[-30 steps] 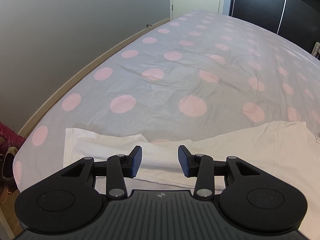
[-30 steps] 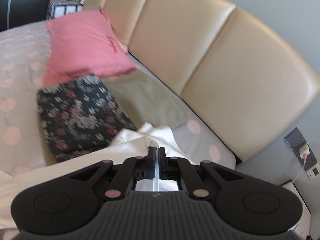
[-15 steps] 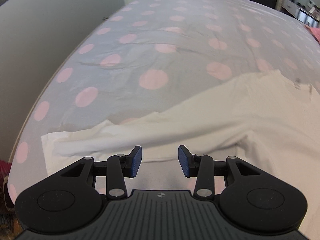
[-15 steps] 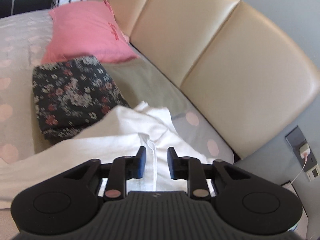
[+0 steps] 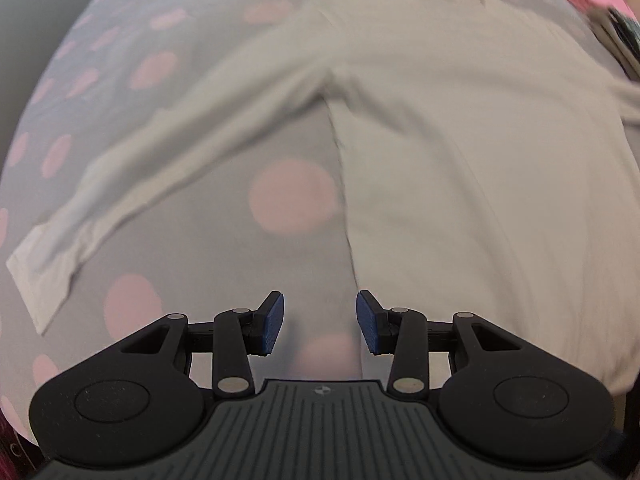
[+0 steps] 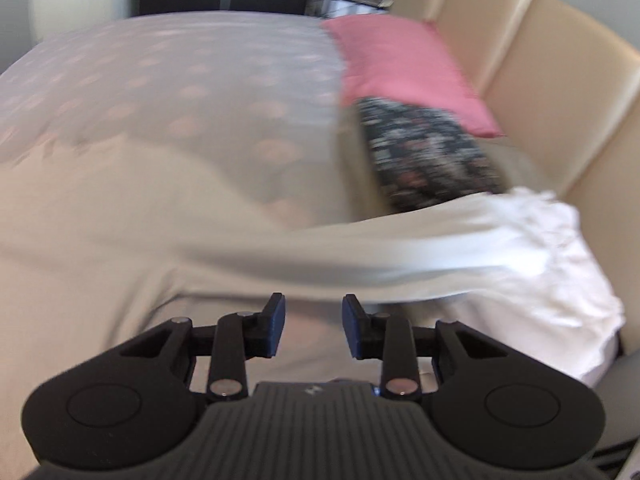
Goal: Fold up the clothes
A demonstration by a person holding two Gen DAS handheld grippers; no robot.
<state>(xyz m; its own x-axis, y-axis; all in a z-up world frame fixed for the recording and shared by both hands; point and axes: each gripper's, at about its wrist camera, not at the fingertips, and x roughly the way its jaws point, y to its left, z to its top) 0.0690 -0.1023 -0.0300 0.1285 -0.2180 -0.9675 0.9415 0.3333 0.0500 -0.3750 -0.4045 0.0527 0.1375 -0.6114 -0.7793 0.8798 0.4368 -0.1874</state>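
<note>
Left gripper (image 5: 319, 322) points down at the bed (image 5: 168, 240), jaws about half apart, nothing between the pads. Below the gap: grey sheet with pink dots, and the side edge of the white shirt (image 5: 460, 152) running up just right of centre. Shirt body fills the right half of the left wrist view; one sleeve (image 5: 180, 148) stretches diagonally from upper centre to the cuff at lower left, flat on the sheet.

Right gripper (image 6: 313, 326) has its jaws opening, moderately apart, empty; pads clear of the cloth. In the right wrist view the shirt spreads across the left and centre, with the other sleeve (image 6: 460, 256) running right to a bunched end at the right edge near the headboard (image 6: 560, 80). Floral cloth (image 6: 424, 148) and pink pillow (image 6: 400, 68) sit upper right. Both views are motion-blurred.
</note>
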